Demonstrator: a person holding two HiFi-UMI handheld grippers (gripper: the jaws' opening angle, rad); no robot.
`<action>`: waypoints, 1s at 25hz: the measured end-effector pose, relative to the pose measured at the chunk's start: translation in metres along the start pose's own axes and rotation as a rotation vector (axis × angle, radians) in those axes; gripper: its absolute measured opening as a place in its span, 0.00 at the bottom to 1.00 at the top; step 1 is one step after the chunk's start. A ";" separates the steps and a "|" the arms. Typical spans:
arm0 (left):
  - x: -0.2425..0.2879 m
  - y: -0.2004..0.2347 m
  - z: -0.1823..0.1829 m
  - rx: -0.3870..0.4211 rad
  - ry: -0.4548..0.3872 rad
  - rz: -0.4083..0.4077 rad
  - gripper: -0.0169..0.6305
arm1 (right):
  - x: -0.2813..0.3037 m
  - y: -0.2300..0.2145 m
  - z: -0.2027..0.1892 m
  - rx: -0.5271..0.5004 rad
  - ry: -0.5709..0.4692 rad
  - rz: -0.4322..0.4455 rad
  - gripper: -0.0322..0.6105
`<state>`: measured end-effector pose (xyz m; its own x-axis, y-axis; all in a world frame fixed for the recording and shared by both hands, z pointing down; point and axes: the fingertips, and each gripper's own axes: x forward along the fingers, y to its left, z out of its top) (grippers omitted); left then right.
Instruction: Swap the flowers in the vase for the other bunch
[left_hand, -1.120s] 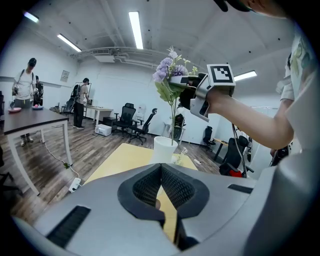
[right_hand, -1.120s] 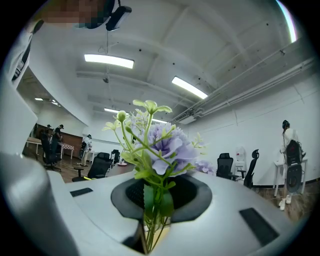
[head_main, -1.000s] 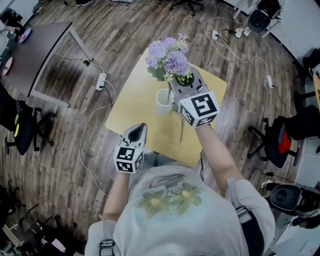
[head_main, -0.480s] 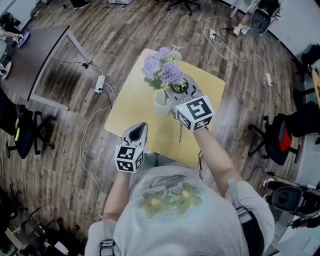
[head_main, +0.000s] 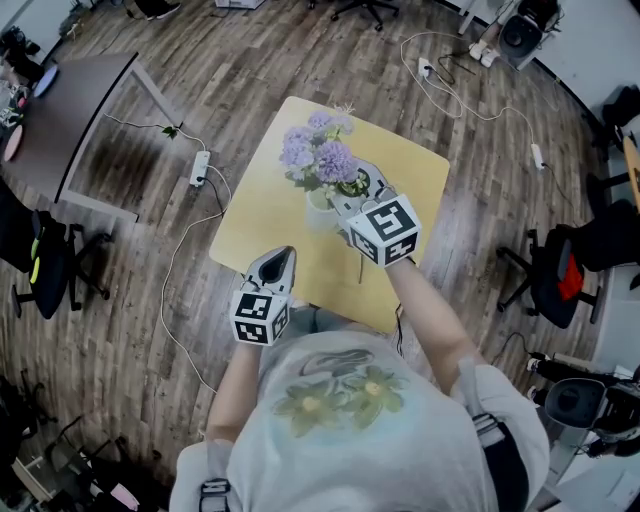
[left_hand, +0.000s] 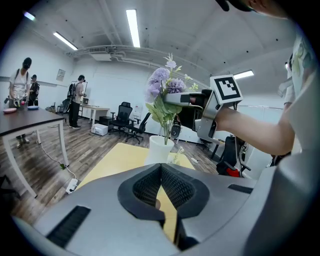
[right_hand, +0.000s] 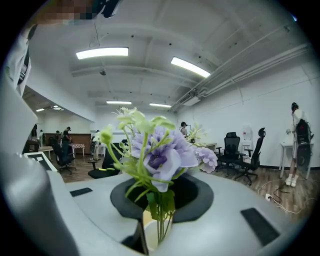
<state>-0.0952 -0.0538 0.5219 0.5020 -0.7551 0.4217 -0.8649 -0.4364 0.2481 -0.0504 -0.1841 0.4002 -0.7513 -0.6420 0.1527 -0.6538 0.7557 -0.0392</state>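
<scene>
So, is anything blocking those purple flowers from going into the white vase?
Nothing visible does. The right gripper holds the purple flowers directly over the white vase, with the stems at its mouth.

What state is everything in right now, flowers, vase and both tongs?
Purple artificial flower bunch: upright, stems clamped, lower ends in vase mouth.
White cylindrical vase: upright on yellow square table.
Right tongs: shut on stems.
Left tongs: shut, empty.

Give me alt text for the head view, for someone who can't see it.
Seen from above, the right gripper is shut on a bunch of purple flowers, their stems at the mouth of a white vase on a yellow table. The left gripper hangs shut and empty by the table's near edge.
</scene>
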 end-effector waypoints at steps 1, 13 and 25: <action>-0.001 0.001 -0.001 0.000 0.000 -0.001 0.05 | 0.000 0.003 -0.004 0.001 0.009 0.002 0.15; -0.010 -0.003 -0.011 0.005 0.006 -0.017 0.05 | -0.006 0.019 -0.055 0.020 0.130 0.013 0.15; -0.016 -0.002 -0.015 0.006 0.014 -0.028 0.05 | -0.004 0.025 -0.085 0.024 0.205 0.004 0.15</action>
<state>-0.1013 -0.0339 0.5277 0.5256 -0.7359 0.4268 -0.8507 -0.4599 0.2545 -0.0560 -0.1513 0.4826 -0.7216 -0.5974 0.3500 -0.6544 0.7535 -0.0629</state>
